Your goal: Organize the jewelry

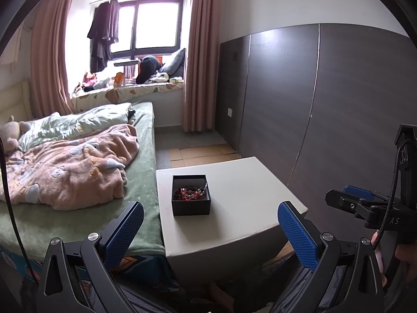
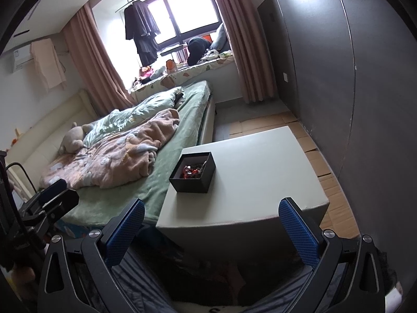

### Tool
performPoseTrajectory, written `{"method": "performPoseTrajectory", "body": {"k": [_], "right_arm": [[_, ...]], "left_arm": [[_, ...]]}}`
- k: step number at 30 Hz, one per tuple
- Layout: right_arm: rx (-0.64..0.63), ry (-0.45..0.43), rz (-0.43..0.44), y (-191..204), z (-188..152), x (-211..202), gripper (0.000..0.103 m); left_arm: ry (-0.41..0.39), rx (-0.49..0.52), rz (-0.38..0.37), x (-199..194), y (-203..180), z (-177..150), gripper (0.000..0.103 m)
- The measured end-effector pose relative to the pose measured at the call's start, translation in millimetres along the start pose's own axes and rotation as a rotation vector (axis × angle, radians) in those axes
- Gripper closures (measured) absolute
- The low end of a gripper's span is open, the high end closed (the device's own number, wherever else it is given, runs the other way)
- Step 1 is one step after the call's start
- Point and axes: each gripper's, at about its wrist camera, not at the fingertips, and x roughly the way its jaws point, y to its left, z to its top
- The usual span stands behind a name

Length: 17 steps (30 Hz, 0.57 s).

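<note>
Both tongs (image 1: 210,217) (image 2: 211,216) apart, empty; black jewelry box (image 1: 191,204) on white table (image 1: 239,203), bed (image 1: 78,208) beside.

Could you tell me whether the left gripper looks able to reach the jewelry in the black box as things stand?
Probably yes: the left gripper is open, the black box has no lid, and nothing stands between them.
</note>
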Motion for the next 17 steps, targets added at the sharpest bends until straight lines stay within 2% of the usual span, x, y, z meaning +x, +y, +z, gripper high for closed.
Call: {"method": "performPoseTrajectory", "body": {"k": [10, 17], "right_arm": [[-0.013, -0.01, -0.047, 3.3, -2.1, -2.9, 0.0], [-0.018, -0.004, -0.049, 4.4, -2.4, 3.7, 0.0]], "left_arm": [[-0.009, -0.019, -0.005, -1.6, 1.7, -0.2, 0.001], [-0.006, -0.011, -0.003, 1.3, 3.9, -3.0, 0.001]]}}
